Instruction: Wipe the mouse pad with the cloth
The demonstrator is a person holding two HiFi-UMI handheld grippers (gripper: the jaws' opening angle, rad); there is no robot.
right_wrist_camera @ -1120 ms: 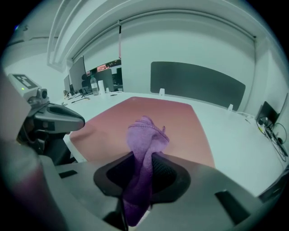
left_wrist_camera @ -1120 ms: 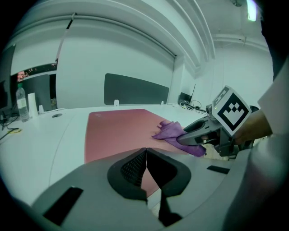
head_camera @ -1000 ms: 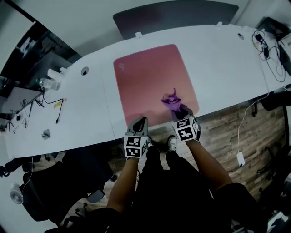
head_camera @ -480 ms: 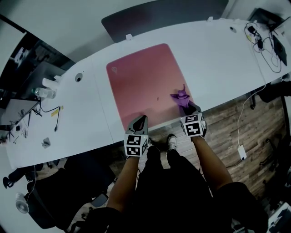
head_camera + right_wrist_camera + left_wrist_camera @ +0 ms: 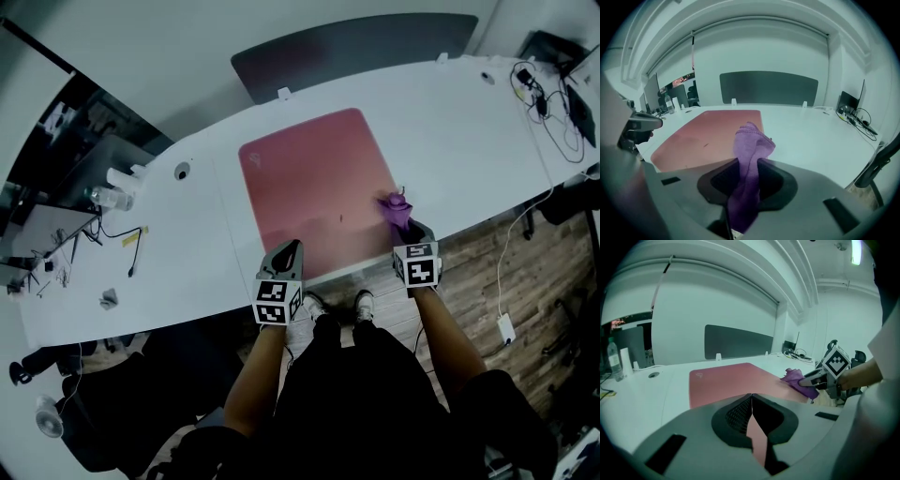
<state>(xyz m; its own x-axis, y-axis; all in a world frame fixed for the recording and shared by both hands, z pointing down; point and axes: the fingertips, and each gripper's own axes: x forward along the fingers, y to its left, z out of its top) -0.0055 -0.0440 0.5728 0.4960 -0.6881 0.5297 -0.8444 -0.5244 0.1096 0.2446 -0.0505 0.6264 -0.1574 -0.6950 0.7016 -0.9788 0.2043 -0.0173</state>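
Note:
A large pink mouse pad (image 5: 314,183) lies on the white desk (image 5: 469,122); it also fills the middle of the left gripper view (image 5: 726,380) and the left half of the right gripper view (image 5: 708,133). My right gripper (image 5: 405,228) is shut on a purple cloth (image 5: 394,207), which sticks up from the jaws (image 5: 749,150) at the pad's near right corner. The cloth (image 5: 799,379) looks lifted off the pad. My left gripper (image 5: 288,251) rests at the pad's near edge, its jaws shut on nothing (image 5: 752,416). A small dark speck (image 5: 340,220) sits on the pad.
A dark partition panel (image 5: 356,42) stands behind the desk. Cables (image 5: 548,89) lie at the far right end, a water bottle (image 5: 105,197) and cords at the left. Wooden floor (image 5: 487,272) and my legs are below the desk edge.
My right gripper has carried the cloth rightward across the pad to its near right corner. The left gripper has stayed at the near edge.

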